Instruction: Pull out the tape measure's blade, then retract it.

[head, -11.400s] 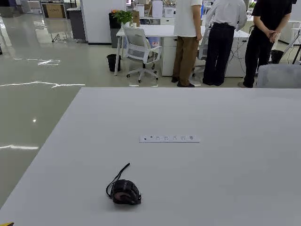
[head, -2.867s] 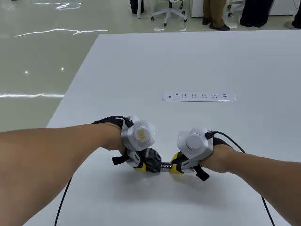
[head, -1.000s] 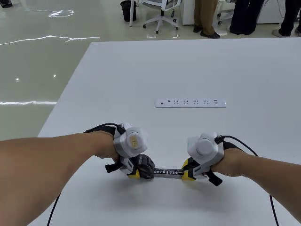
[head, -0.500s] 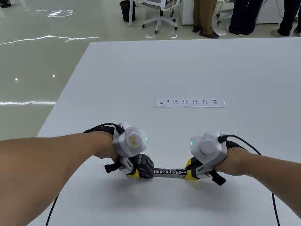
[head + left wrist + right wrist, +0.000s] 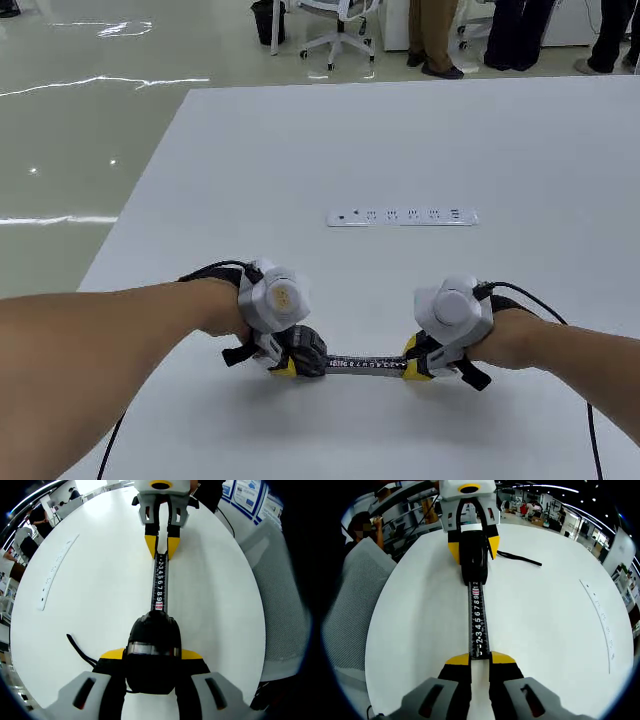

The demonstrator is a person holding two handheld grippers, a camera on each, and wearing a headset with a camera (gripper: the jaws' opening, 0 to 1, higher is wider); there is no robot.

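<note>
The black tape measure (image 5: 306,351) rests on the white table (image 5: 400,130), and my left gripper (image 5: 295,363) is shut on its case (image 5: 152,645). Its numbered blade (image 5: 365,362) runs to the right, about ten centimetres out. My right gripper (image 5: 412,368) is shut on the blade's end hook. In the left gripper view the blade (image 5: 160,577) leads up to the right gripper (image 5: 160,547). Seen from the right gripper view, my own right gripper (image 5: 480,659) pinches the blade (image 5: 477,625), which stretches toward the case (image 5: 472,550) held in the left gripper (image 5: 472,544).
A white power strip (image 5: 402,217) lies flat further back on the table. The tape's black wrist strap (image 5: 520,558) trails on the surface beside the case. People (image 5: 430,35) and an office chair (image 5: 330,20) stand beyond the far edge. A grey mesh chair (image 5: 280,580) sits on my side.
My right gripper has moved to the right with the blade's end, so more of the blade shows. The left gripper and the case have stayed put.
</note>
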